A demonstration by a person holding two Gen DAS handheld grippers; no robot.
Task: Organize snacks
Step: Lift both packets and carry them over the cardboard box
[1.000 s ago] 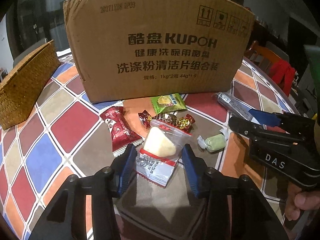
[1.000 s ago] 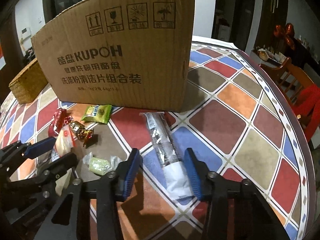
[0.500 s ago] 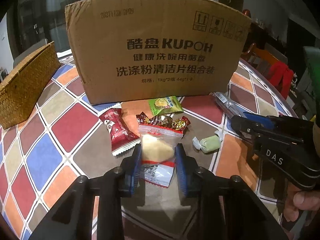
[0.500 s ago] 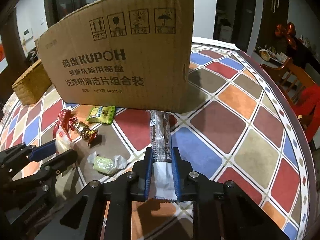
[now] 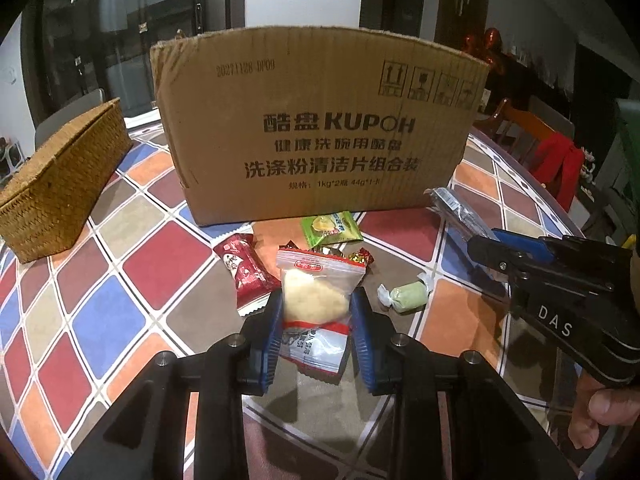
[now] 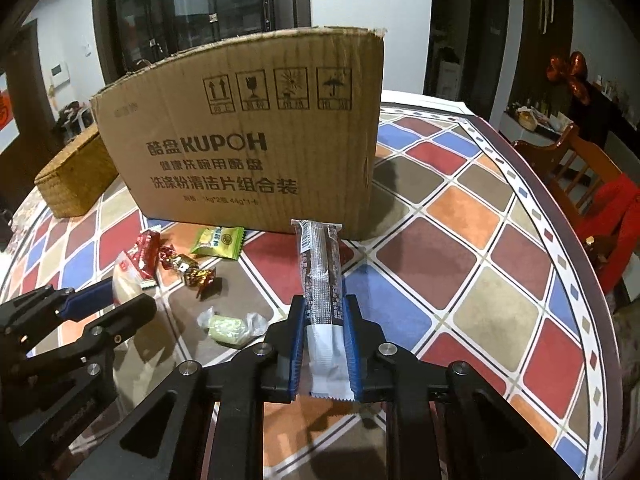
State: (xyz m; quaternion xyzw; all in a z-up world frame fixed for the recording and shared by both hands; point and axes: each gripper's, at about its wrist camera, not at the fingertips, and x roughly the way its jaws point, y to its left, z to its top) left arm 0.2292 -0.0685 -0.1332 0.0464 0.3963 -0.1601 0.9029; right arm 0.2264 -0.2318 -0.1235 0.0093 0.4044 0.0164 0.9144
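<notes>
My left gripper [image 5: 316,308] is shut on a clear packet with a pale yellow pastry [image 5: 314,300], lifted off the table and upright between the blue pads. My right gripper [image 6: 324,316] is shut on a long dark snack bar [image 6: 320,272], whose far end points up toward the cardboard box [image 6: 248,140]. On the table in front of the box [image 5: 316,136] lie a red packet [image 5: 244,268], a green packet [image 5: 330,228], gold-red candies [image 6: 188,268] and a pale green wrapped sweet [image 5: 404,296].
A woven basket [image 5: 60,184] stands at the left, beside the box. The round table with its coloured check cloth [image 6: 460,248] ends in an edge at the right, with wooden chairs [image 6: 576,168] beyond. A hand [image 5: 600,412] grips the right tool's handle.
Both grippers closed, the left on the pastry packet and the right on the snack bar. Both snacks then came up off the table and now stand more upright.
</notes>
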